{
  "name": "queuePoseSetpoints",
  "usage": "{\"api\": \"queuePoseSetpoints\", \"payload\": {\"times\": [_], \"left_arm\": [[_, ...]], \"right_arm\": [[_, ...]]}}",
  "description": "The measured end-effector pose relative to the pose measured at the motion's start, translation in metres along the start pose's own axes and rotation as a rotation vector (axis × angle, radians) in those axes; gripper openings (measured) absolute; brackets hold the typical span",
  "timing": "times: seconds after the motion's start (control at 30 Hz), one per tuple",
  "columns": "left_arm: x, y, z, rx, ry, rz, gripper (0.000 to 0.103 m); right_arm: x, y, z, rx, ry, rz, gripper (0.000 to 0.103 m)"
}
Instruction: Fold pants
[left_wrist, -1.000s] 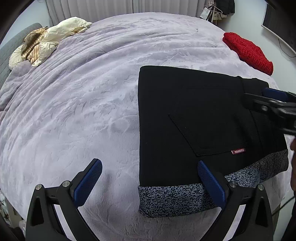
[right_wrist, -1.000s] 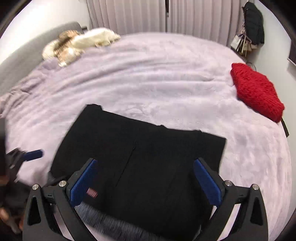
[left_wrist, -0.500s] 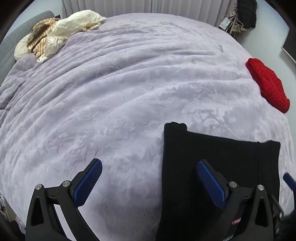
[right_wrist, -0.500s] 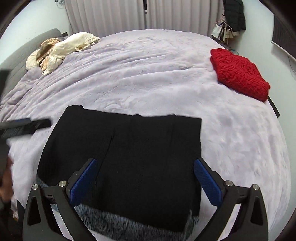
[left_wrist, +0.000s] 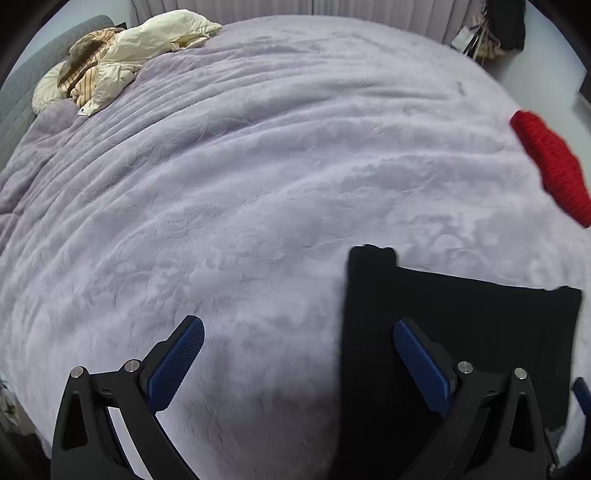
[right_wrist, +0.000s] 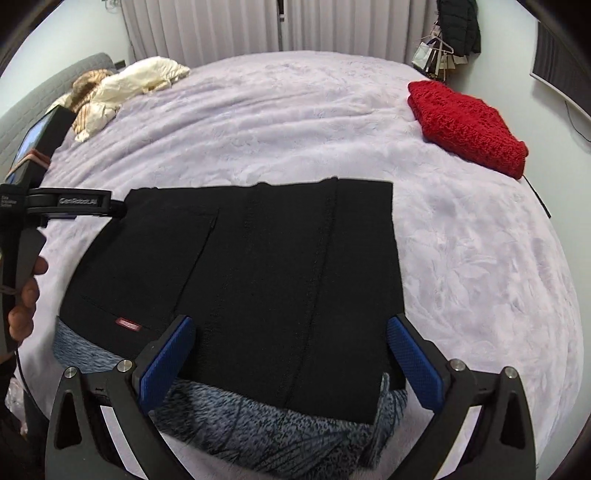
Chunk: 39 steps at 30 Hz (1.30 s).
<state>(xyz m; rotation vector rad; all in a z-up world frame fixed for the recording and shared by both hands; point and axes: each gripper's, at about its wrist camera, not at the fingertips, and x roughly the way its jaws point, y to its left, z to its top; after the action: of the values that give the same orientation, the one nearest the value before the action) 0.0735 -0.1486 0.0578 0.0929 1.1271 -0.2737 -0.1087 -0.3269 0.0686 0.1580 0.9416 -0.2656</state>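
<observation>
Lilac bed cover (right_wrist: 461, 258), one folded black pants (right_wrist: 258, 266), one red knit (right_wrist: 465, 125), left gripper (left_wrist: 299, 354) and right gripper (right_wrist: 288, 350) jaws apart, empty.

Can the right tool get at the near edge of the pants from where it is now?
Probably yes. The right tool is open and empty, its fingers straddling the near part of the folded black pants on the bed, with nothing lying between tool and fabric.

The pants (right_wrist: 280, 273) are black, with a speckled grey lining along the near edge and a small red label. The bed (right_wrist: 480, 266) cover is pale lilac. Far right lies a red knit (right_wrist: 465, 125); far left, cream and striped bedding (right_wrist: 122, 92). Each tool's pads (right_wrist: 413, 363) are blue.
</observation>
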Motion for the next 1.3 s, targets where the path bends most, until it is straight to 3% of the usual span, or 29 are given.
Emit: {"api": "queuePoseSetpoints", "payload": {"times": [0.1,0.2,0.37,0.5,0.7,0.9,0.97,1.07,1.3], "left_arm": [[-0.028,-0.024,-0.030,0.100,-0.040,-0.036,0.103],[-0.025,-0.043,-0.058,0.168,0.008,-0.074,0.103],[-0.005,-0.047,-0.069,0.147,0.063,-0.120,0.103],[-0.037,-0.052,-0.079,0.169,0.004,-0.059,0.103],[-0.072,-0.067,-0.101,0.197,-0.074,-0.061,0.103],[-0.077,-0.067,-0.112,0.155,-0.147,-0.064,0.103],[-0.078,-0.063,-0.116,0.119,-0.171,-0.031,0.103],[-0.075,-0.057,-0.120,0.086,-0.152,-0.009,0.103],[-0.072,-0.062,-0.122,0.121,-0.129,0.002,0.103]], "right_arm": [[-0.016,0.008,-0.008,-0.010,-0.045,0.019,0.103],[-0.018,0.026,-0.020,-0.082,-0.056,-0.008,0.103],[0.001,0.034,-0.034,-0.144,0.000,-0.017,0.103],[-0.021,0.038,-0.036,-0.155,-0.015,-0.055,0.103],[-0.048,0.041,-0.035,-0.128,-0.044,-0.111,0.103],[-0.031,0.033,-0.040,-0.094,0.033,-0.100,0.103],[-0.029,0.032,-0.042,-0.090,0.043,-0.096,0.103],[-0.029,0.032,-0.046,-0.084,0.044,-0.092,0.103],[-0.027,0.030,-0.048,-0.082,0.052,-0.090,0.103]]}}
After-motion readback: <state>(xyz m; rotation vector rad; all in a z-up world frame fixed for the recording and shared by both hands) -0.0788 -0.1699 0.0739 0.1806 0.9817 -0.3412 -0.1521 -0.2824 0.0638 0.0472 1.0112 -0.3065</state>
